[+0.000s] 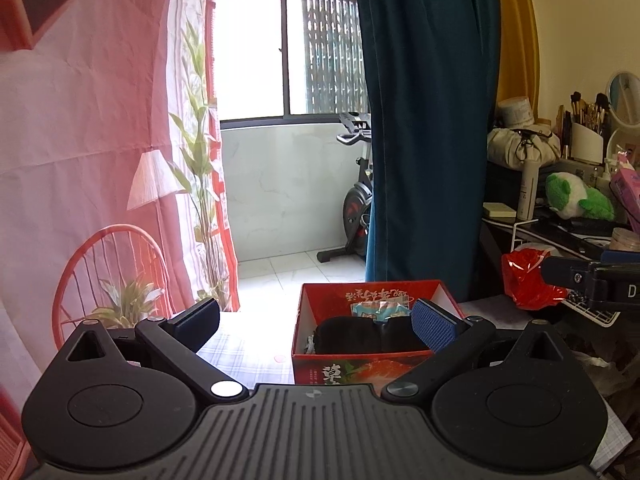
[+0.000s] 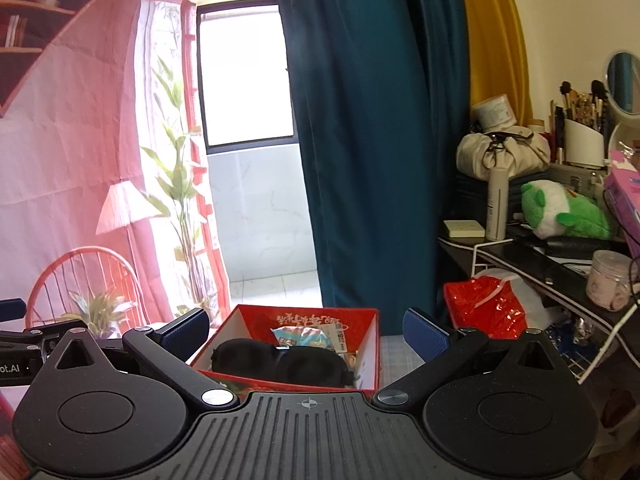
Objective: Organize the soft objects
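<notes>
Curtains back one red box (image 2: pixel 370 344) holding one black eye mask (image 2: pixel 280 360); left gripper (image 1: pixel 316 322) and right gripper (image 2: pixel 306 330) hover level, fingers wide apart, empty.

Box (image 2: pixel 370 346): glossy printed card, red. Mask (image 2: pixel 280 360) in it: matt black cloth. Gripper pads (image 1: pixel 434 326): rough blue rubber-like texture; bag (image 2: pixel 486 306): shiny crinkled red plastic.
</notes>
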